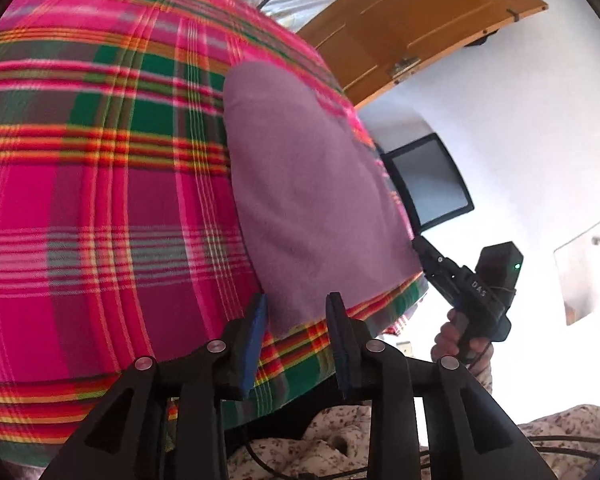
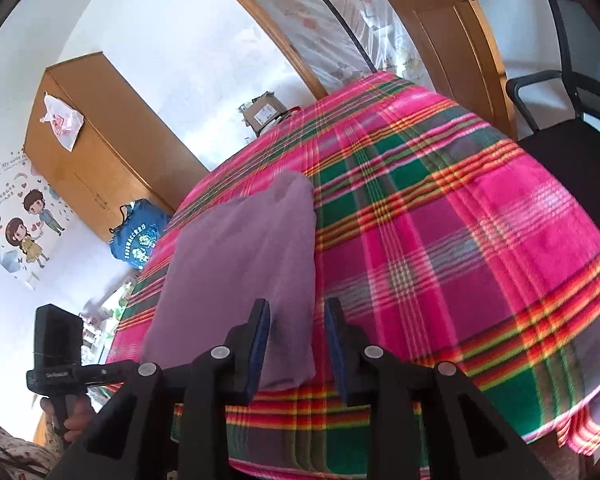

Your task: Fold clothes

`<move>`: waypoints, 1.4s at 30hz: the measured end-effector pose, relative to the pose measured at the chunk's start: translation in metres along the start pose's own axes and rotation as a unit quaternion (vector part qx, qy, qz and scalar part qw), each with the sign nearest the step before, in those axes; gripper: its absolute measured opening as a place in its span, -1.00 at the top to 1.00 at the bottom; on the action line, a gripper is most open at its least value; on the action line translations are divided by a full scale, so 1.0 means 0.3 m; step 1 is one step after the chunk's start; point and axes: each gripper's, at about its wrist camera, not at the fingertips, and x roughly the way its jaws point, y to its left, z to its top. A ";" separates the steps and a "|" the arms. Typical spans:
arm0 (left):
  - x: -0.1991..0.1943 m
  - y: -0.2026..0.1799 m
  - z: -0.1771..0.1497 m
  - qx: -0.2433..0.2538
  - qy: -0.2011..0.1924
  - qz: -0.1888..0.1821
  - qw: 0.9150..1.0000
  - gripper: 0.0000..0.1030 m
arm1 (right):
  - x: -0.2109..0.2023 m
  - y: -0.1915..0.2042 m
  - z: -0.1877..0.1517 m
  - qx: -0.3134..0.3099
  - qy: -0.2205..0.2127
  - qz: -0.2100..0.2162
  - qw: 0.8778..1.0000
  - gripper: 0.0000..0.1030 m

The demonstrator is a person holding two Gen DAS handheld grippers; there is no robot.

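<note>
A pink, green and orange plaid blanket (image 1: 100,200) covered the worktop and hung over its near edge. On it lay a folded purple garment (image 1: 312,200), long and narrow, reaching from the near edge away toward the middle of the blanket.

The left hand-held gripper (image 1: 298,340) stood released at the garment's near left corner, its blue pads (image 1: 256,344) apart, the corner lying between them with a gap on either side. The right hand-held gripper (image 2: 298,344) was likewise released at the near right corner, its jaws apart with the cloth's edge between them, not pinched. In the left view a hand (image 1: 454,340) gripped the right tool's handle at the garment's far side.

Behind stood a wooden wardrobe (image 2: 96,136), a black office chair (image 2: 572,120), and a blue bag (image 2: 138,240).
</note>
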 end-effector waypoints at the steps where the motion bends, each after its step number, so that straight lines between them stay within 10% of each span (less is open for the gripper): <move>1: -0.004 0.000 0.009 -0.002 -0.006 0.000 1.000 0.08 | 0.000 0.000 0.008 -0.001 0.000 0.004 1.000 0.34; 3: -0.016 0.012 0.037 -0.017 -0.020 -0.001 1.000 -0.23 | 0.002 -0.002 0.026 -0.005 -0.001 0.008 1.000 0.26; 42: 0.276 0.087 0.361 -0.085 0.077 -0.066 0.991 -0.24 | 0.382 -0.083 0.201 0.014 0.185 0.135 0.973 0.06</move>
